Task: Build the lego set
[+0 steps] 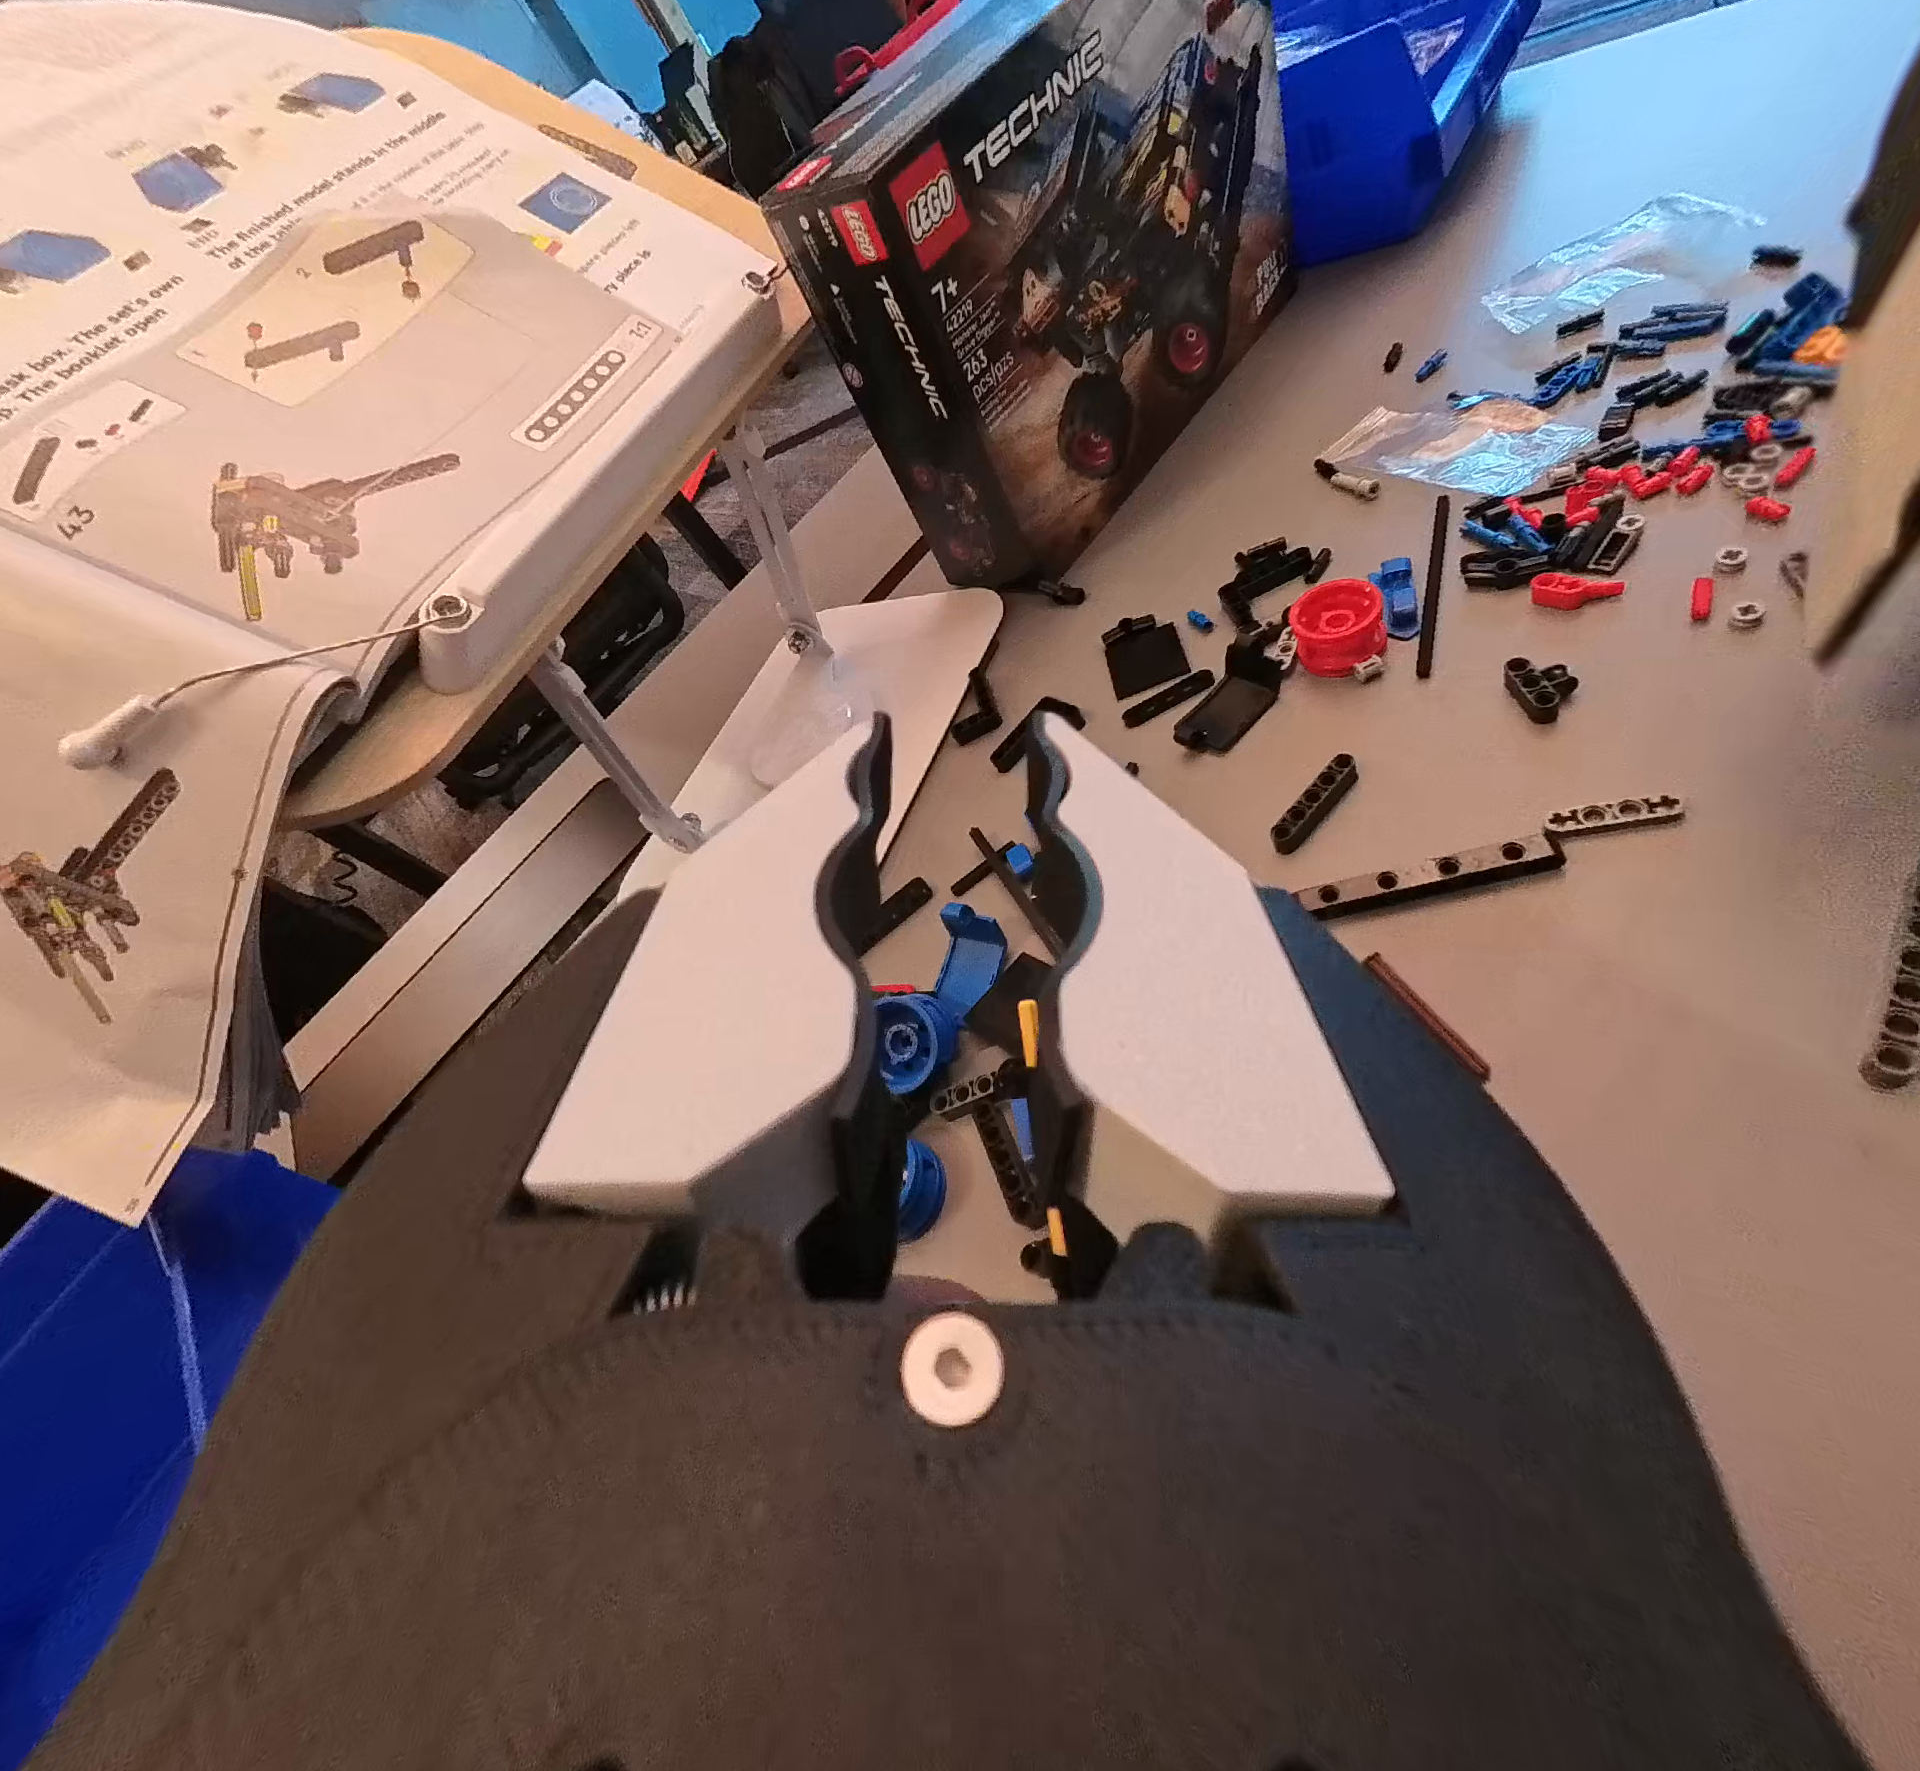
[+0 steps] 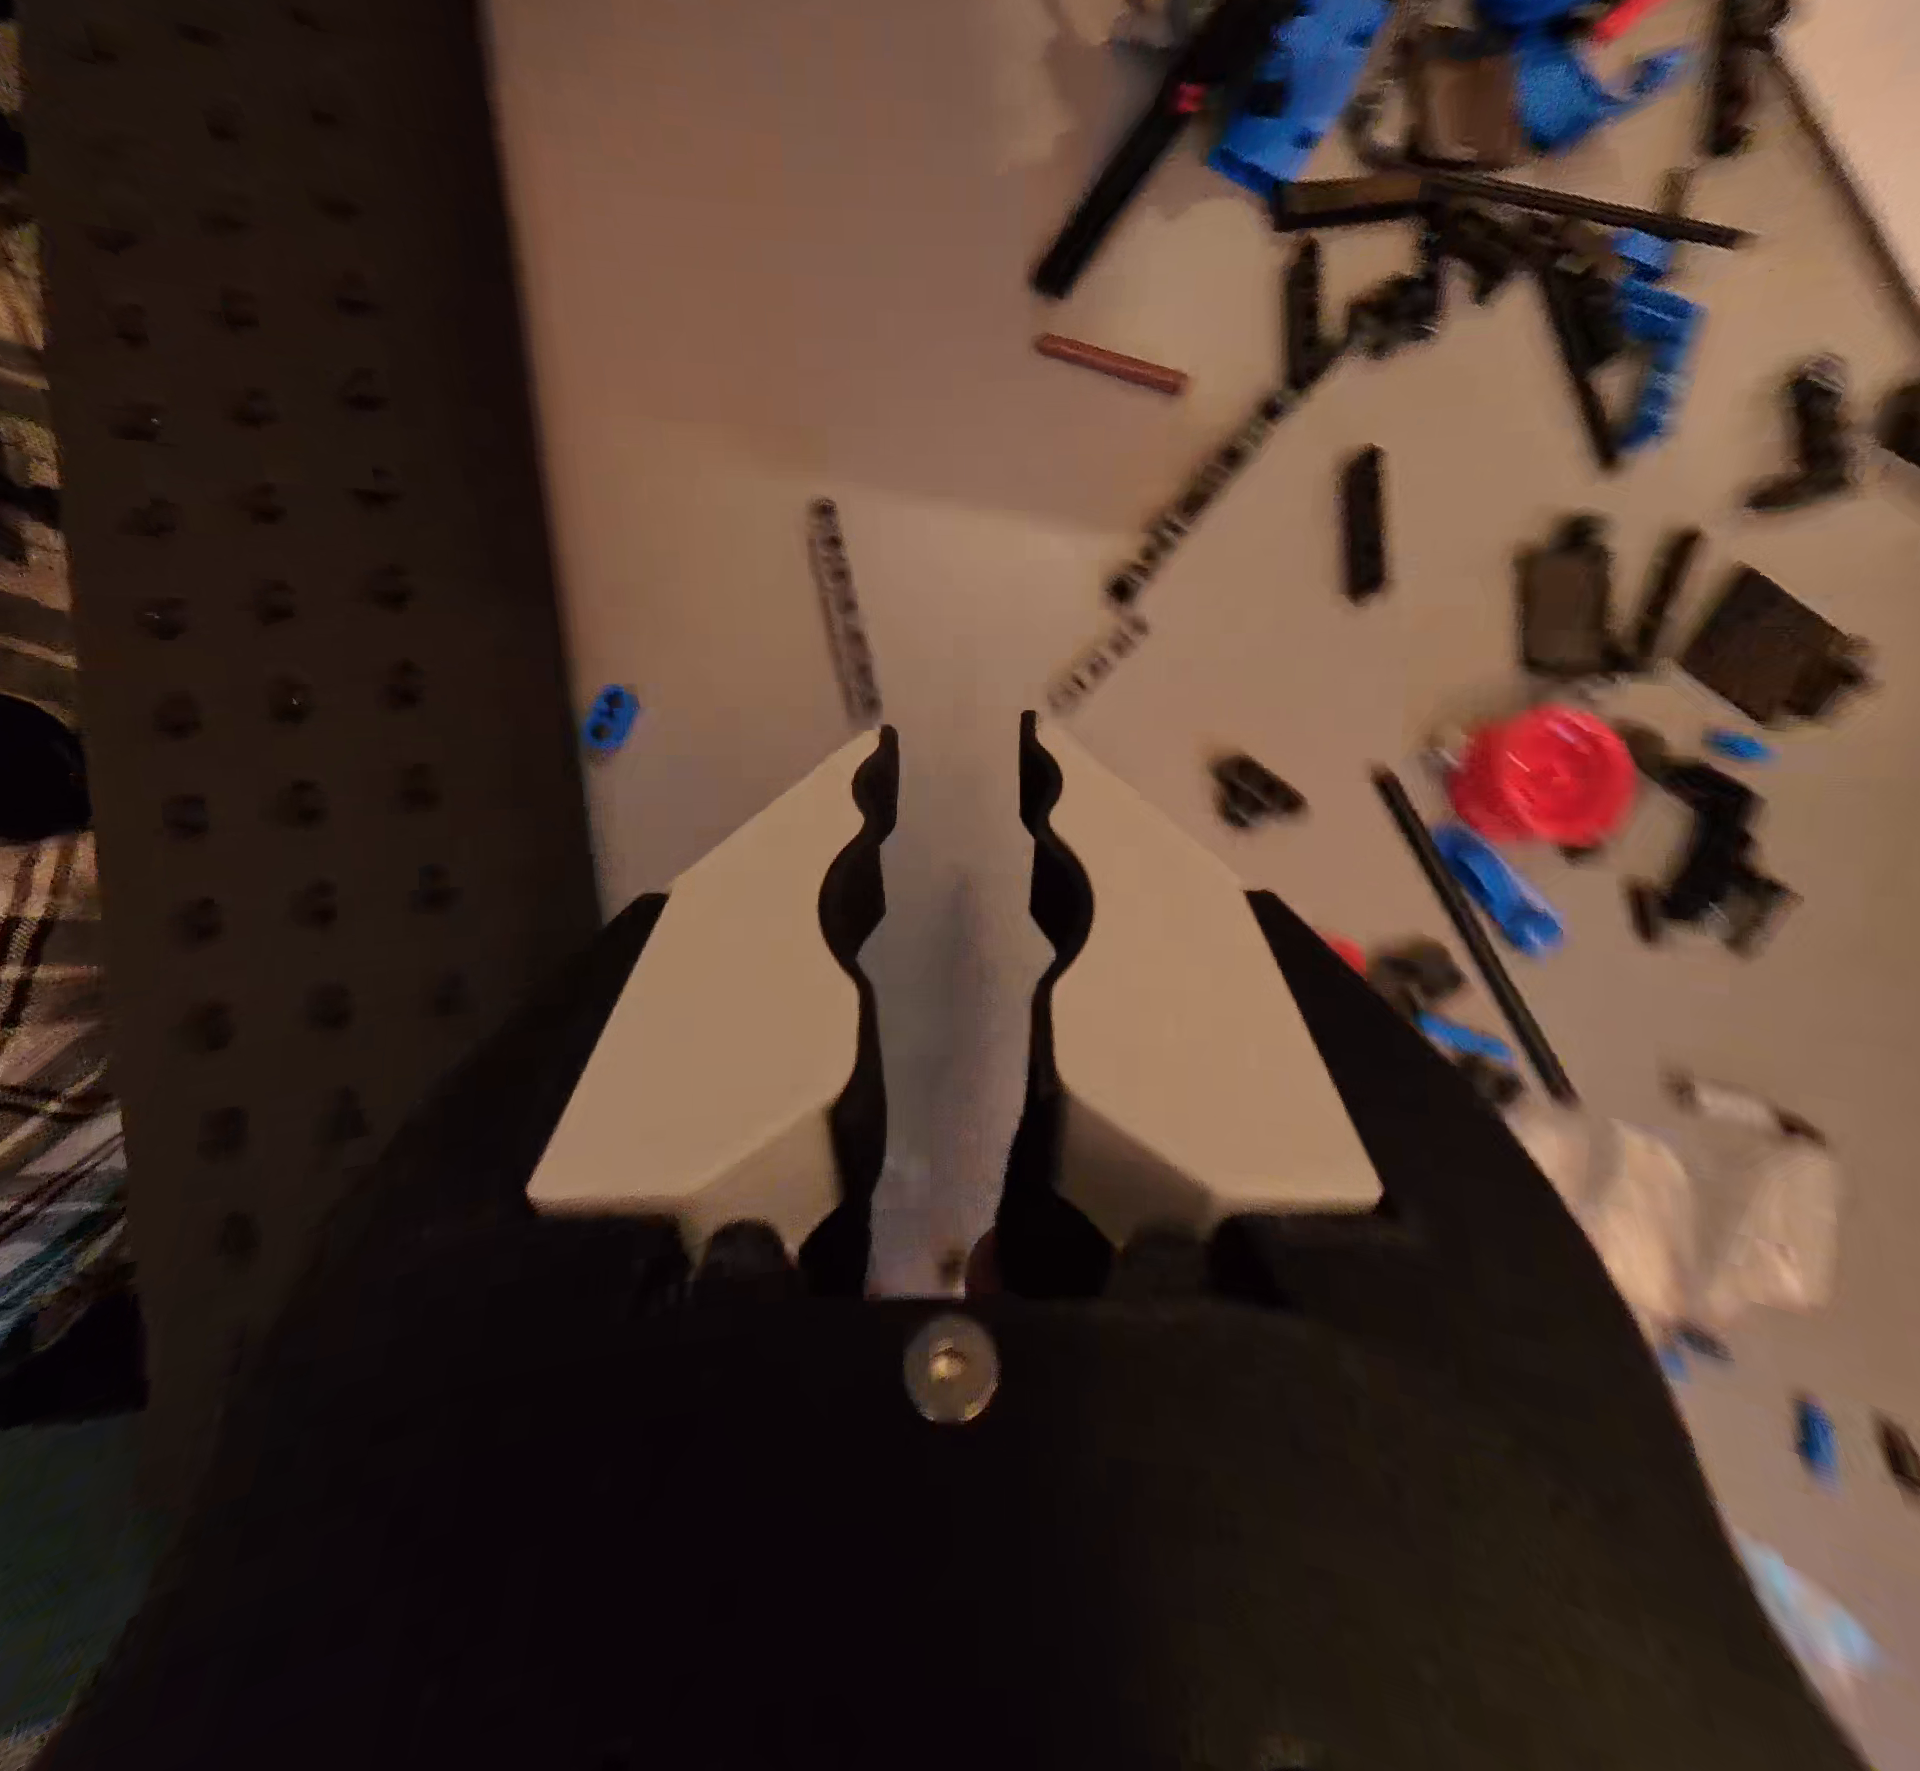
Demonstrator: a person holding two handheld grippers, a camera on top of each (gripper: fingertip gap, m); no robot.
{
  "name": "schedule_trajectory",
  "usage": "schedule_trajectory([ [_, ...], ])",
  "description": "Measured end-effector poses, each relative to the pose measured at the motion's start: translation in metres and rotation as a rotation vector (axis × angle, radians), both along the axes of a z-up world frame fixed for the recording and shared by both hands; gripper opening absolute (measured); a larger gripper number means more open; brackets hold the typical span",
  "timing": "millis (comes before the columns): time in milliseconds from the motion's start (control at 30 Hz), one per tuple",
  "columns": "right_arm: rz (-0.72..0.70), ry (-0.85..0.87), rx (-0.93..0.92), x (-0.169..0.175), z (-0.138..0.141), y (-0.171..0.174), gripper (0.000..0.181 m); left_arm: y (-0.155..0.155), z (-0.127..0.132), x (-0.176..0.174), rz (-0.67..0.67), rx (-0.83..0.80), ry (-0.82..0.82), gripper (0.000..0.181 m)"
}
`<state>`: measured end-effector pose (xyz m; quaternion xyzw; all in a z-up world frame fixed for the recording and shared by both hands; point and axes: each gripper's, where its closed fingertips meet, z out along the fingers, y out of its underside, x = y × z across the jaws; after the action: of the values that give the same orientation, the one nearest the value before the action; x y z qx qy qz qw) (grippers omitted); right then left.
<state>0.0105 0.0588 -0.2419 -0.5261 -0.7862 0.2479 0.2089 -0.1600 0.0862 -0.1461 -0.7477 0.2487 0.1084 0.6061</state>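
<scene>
My left gripper (image 1: pixel 961 724) hovers low over the grey table (image 1: pixel 1558 1202) with its jaws apart. In the gap between them shows a cluster of blue wheel hubs, black beams and yellow axles (image 1: pixel 935 1046); I cannot tell whether the pads touch it. The right wrist view is blurred. My right gripper (image 2: pixel 956 729) is open and empty above bare table. A blue and black part-built model (image 2: pixel 1455 28) lies far ahead of it. A red wheel hub (image 1: pixel 1338 625) sits among loose parts, to the right of my right gripper (image 2: pixel 1543 776).
The instruction booklet (image 1: pixel 312 319) rests open on a stand at the left, and the set's box (image 1: pixel 1039 298) stands behind. A blue bin (image 1: pixel 1392 90), plastic bags (image 1: pixel 1475 448) and a pile of small parts (image 1: pixel 1642 474) lie beyond. A dark perforated board (image 2: pixel 260 578) borders the table. The gap from one gripper's tips to the other's is roughly 20 centimeters. Between my right fingertips and the red wheel hub (image 1: pixel 1338 625) there is roughly 12 centimeters. The right camera catches it too, in the right wrist view (image 2: pixel 1539 747).
</scene>
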Motion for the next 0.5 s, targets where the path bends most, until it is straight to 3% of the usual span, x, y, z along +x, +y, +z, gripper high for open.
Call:
schedule_trajectory([
  [100,-0.144,0.018,0.063,0.029,0.014,0.043,0.017,0.000,0.000,0.004,-0.013,-0.001,0.005,0.023],
  [233,-0.273,-0.066,0.177,0.076,0.004,0.088,0.014,0.001,-0.002,0.013,-0.039,-0.008,0.007,0.023],
  [500,-0.360,-0.126,0.152,0.126,-0.011,0.103,0.016,0.002,-0.013,0.031,-0.096,-0.034,0.037,0.023],
])
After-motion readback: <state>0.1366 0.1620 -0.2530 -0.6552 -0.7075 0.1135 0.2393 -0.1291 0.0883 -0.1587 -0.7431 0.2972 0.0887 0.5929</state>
